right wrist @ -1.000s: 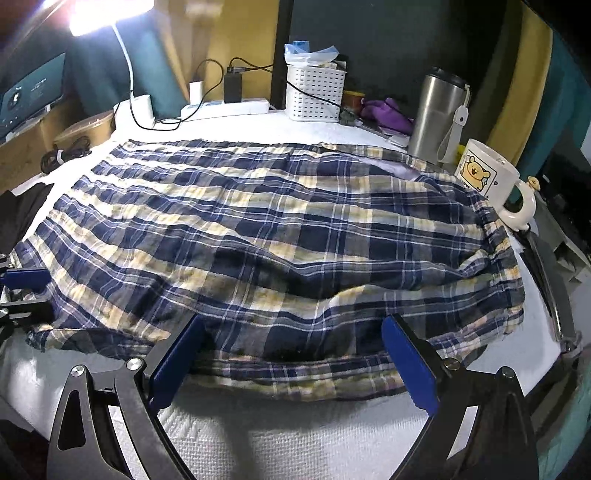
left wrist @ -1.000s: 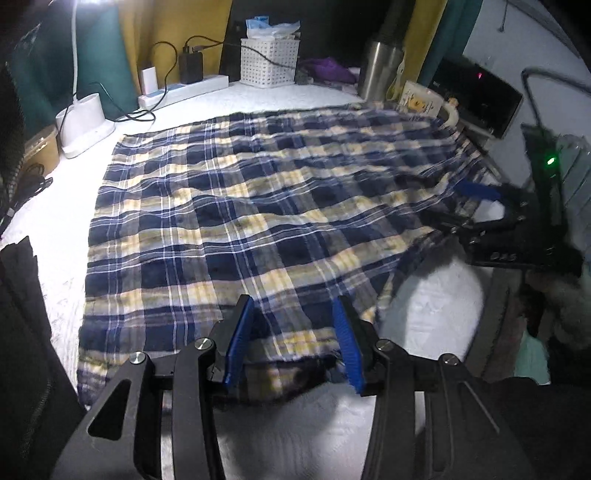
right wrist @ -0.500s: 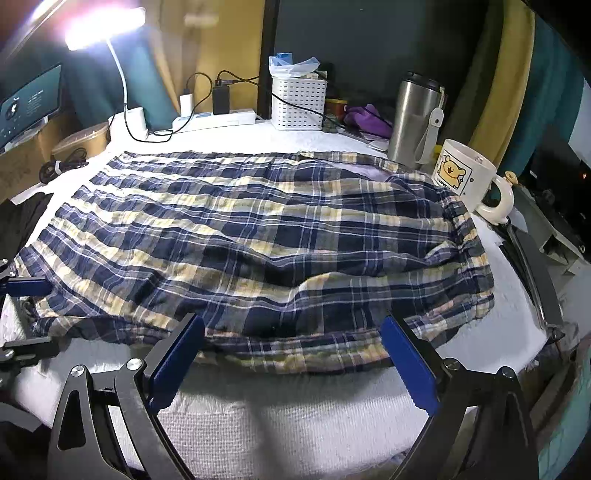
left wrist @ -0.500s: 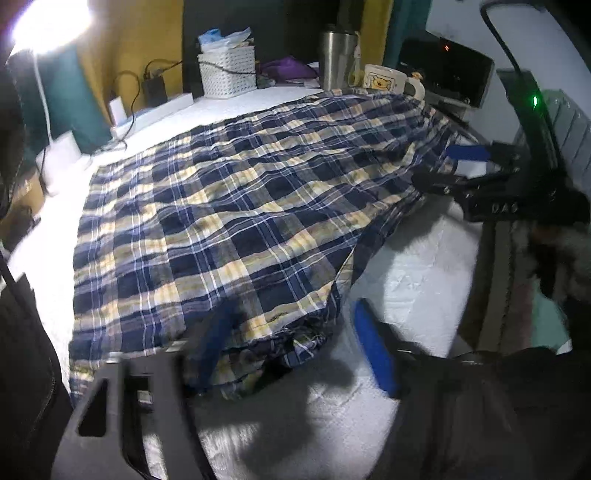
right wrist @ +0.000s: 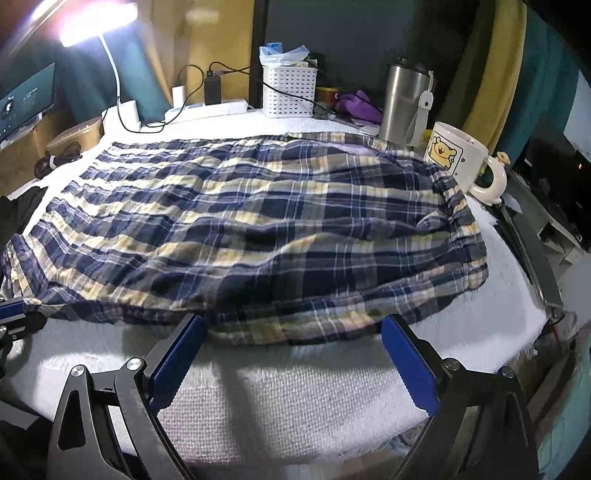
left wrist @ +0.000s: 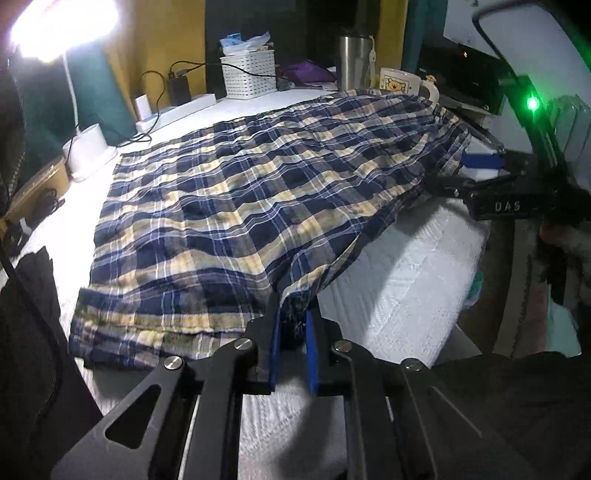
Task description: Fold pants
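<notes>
Now the left tongs (left wrist: 292,334) are closing on the pants (left wrist: 258,206) hem between them; right tongs (right wrist: 291,354), gaping empty, should pinch the near edge ahead.

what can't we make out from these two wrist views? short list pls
- Left wrist view: how much plaid pants hem sits between the closing left gripper; its fingers cover it.
- Right wrist view: whether the open right gripper touches the hem; the cloth edge hides the fingertips.
- Right wrist view: monitor cut off by the left edge, its text too small.
- Both views: lamp head blown out by glare.
</notes>
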`<state>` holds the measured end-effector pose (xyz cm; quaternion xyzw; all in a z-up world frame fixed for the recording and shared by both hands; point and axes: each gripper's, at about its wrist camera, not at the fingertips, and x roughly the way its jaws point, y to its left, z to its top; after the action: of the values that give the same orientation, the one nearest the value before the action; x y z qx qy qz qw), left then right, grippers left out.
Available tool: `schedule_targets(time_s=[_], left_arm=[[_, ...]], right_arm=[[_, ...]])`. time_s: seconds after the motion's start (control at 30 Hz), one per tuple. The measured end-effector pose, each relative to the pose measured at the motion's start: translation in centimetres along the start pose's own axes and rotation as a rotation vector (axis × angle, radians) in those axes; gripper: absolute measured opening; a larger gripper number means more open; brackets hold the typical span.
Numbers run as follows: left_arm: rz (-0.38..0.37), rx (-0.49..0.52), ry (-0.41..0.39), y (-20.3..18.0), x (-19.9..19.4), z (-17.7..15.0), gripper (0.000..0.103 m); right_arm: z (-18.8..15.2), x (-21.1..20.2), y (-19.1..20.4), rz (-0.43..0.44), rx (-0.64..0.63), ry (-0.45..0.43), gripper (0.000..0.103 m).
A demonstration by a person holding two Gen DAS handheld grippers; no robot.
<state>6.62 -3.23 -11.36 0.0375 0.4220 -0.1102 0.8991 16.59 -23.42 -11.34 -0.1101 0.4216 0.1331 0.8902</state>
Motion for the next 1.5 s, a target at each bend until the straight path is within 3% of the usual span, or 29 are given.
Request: schedule_targets(time_s=[0.1,0.17,0.37,0.5,0.63,0.7,0.73,0.8,0.83,1.23,1.5], left_arm=[[-0.044,-0.054,-0.005,0.9,-1.1,0.1,0.013],[-0.044,-0.074,-0.023,1.8,-2.1,0.1,0.021],[0.085,-0.220,-0.087,7.7,-4.1,0.5,0.045],[0.134,-0.298,-0.053,11.2,-2.9,0.5,0.046],[0.150,-0.311,-0.036,11.9,-2.2,0.2,0.045],[0.156,-0.308,-0.022,11.8,-1.9,0.0,0.041],[0.158,-0.306,-0.020,11.7,-2.0,-0.2,0.028],[0.165,-0.298,-0.008,11.6,-1.8,-0.5,0.015],[0.166,-0.296,-0.006,11.5,-1.7,-0.6,0.003],[0.220,-0.332,0.001,11.8,-2.8,-2.3,0.002],[0.197,-0.400,0.020,12.9,-3.1,-1.8,0.003]], right_arm=[[-0.2,0.0,-0.1,0.002,0.007,0.002,0.097],[-0.1,-0.1,-0.2,0.005,0.012,-0.003,0.097],[0.6,-0.4,0.1,0.016,0.008,-0.021,0.097],[1.2,-0.4,0.4,0.023,-0.005,-0.025,0.097],[1.4,-0.1,0.4,0.024,-0.011,-0.019,0.097],[1.3,0.0,0.4,0.024,-0.010,-0.015,0.097],[1.3,0.0,0.4,0.024,-0.010,-0.014,0.097],[1.2,0.1,0.4,0.024,-0.010,-0.012,0.097],[1.2,0.1,0.4,0.025,-0.010,-0.012,0.097],[0.4,0.5,0.5,0.034,-0.011,0.005,0.097],[0.2,0.3,-0.4,0.035,0.007,0.009,0.097]])
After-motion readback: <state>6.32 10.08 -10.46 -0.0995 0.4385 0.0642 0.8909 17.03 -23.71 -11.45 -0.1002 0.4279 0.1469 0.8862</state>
